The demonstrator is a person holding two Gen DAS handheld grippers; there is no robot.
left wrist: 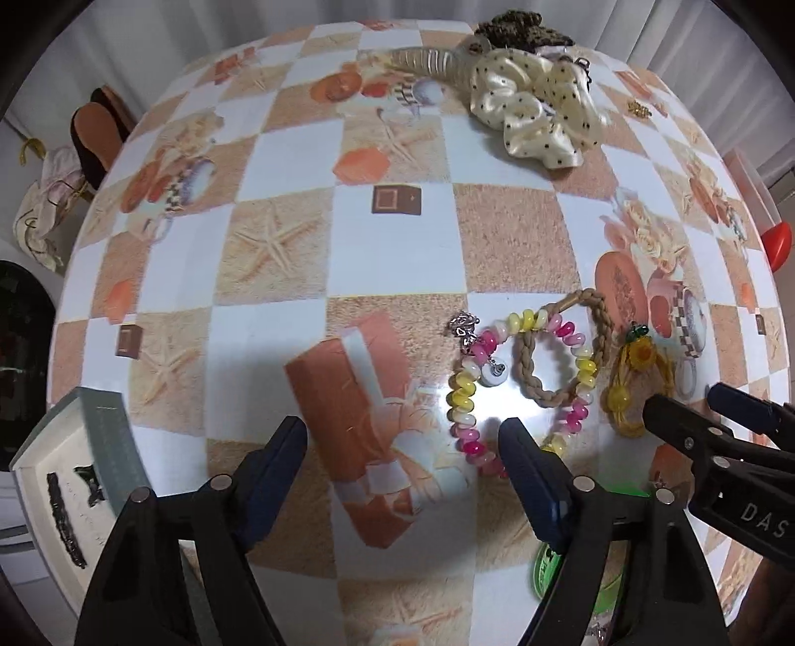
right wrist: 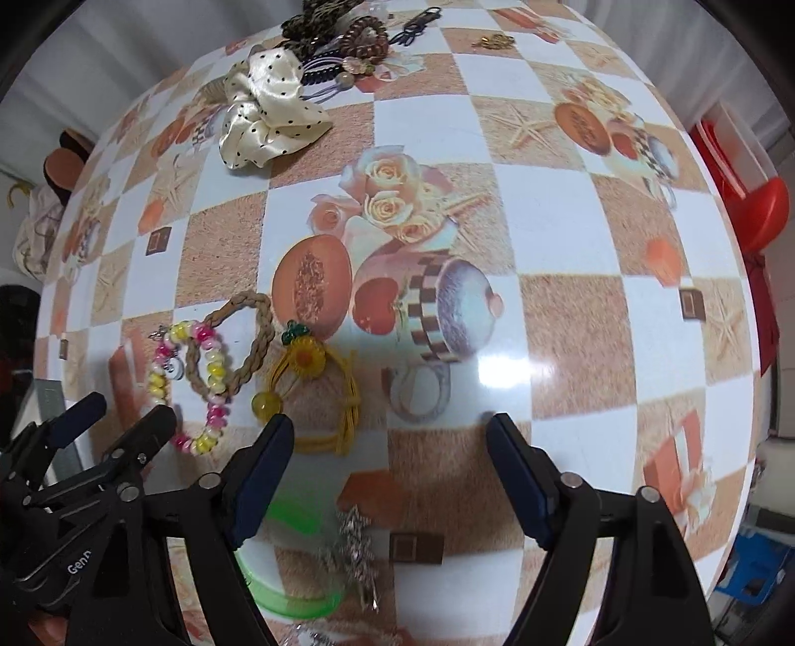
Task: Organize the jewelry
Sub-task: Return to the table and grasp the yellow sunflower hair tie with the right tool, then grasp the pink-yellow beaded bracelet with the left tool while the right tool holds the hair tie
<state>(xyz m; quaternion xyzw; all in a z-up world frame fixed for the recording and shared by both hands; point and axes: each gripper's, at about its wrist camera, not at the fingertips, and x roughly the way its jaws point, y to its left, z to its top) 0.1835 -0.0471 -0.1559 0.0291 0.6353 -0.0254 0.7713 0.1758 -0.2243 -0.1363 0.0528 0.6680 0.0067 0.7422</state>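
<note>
Near the front of the round table (left wrist: 278,164), on its checkered cloth printed with starfish and fruit, lies a small cluster of jewelry. A bracelet of pink, yellow and white beads (left wrist: 526,382) overlaps a tan braided cord loop (left wrist: 556,348), with a small silver charm (left wrist: 463,332) touching its left end. Just to the right of these sits a yellow cord bracelet (right wrist: 318,397) with a sunflower bead and an amber ball.

Both grippers hang over this cluster with nothing between their fingers. The left gripper (left wrist: 402,449) has its jaws spread wide, its right fingertip above the lower edge of the beaded bracelet. The right gripper (right wrist: 390,442) is also spread wide, its left fingertip just beside the yellow cord bracelet. The 2 tools sit close together, each showing at the edge of the other's view.

Closer in, under the right gripper, a green ring (right wrist: 288,561) lies beside a silver leaf-like piece (right wrist: 355,551). A white jewelry box (left wrist: 64,477) holding dark pieces rests at the left table edge. At the far side, a cream polka-dot scrunchie (right wrist: 268,109) lies against a heap of dark hair ties (right wrist: 343,44), with a small gold piece (right wrist: 494,40) well apart to the right. Beyond the table edge on the right a red object (right wrist: 760,208) shows.
</note>
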